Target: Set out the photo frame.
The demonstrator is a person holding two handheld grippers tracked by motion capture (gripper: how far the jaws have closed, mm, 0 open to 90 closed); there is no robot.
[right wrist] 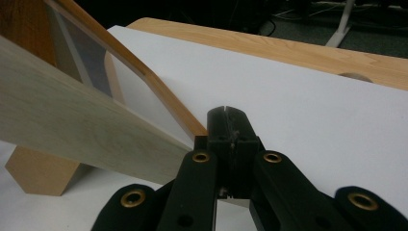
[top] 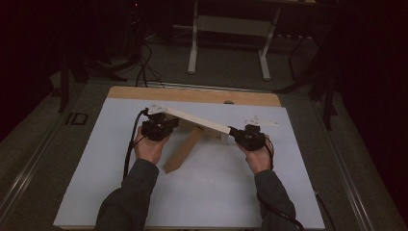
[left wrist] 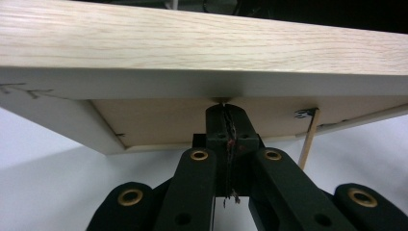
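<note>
Scene: a person sits at a table [top: 144, 92] whose top is covered by a white sheet [top: 202, 192]; the room around it is dark.
Wooden panel: a long, pale wooden panel [top: 199, 122] with a white edge is lifted off the sheet and slopes from the upper left down to the right between the two grippers.
Panel underside: in the left gripper view the oak-grain face [left wrist: 202, 38] runs across the top, with a recessed brown back and a thin wooden dowel [left wrist: 308, 139] sticking out below it.
Second board: a tan wooden board [top: 183, 151] with angled corners lies under the panel, running down to the left; its lower end rests on the sheet.
Left gripper: the left gripper [top: 158, 126] is at the upper left end of the panel; its jaws are pressed together with no gap, their tips right up against the panel's white edge. Whether they pinch anything I cannot tell.
Right gripper: the right gripper [top: 248, 136] is at the lower right end; its jaws are also pressed together, beside the panel's corner. A pinch on the panel is not visible.
Hands: the left hand [top: 149, 147] and right hand [top: 259, 156] hold the grippers from below, in grey sleeves.
</note>
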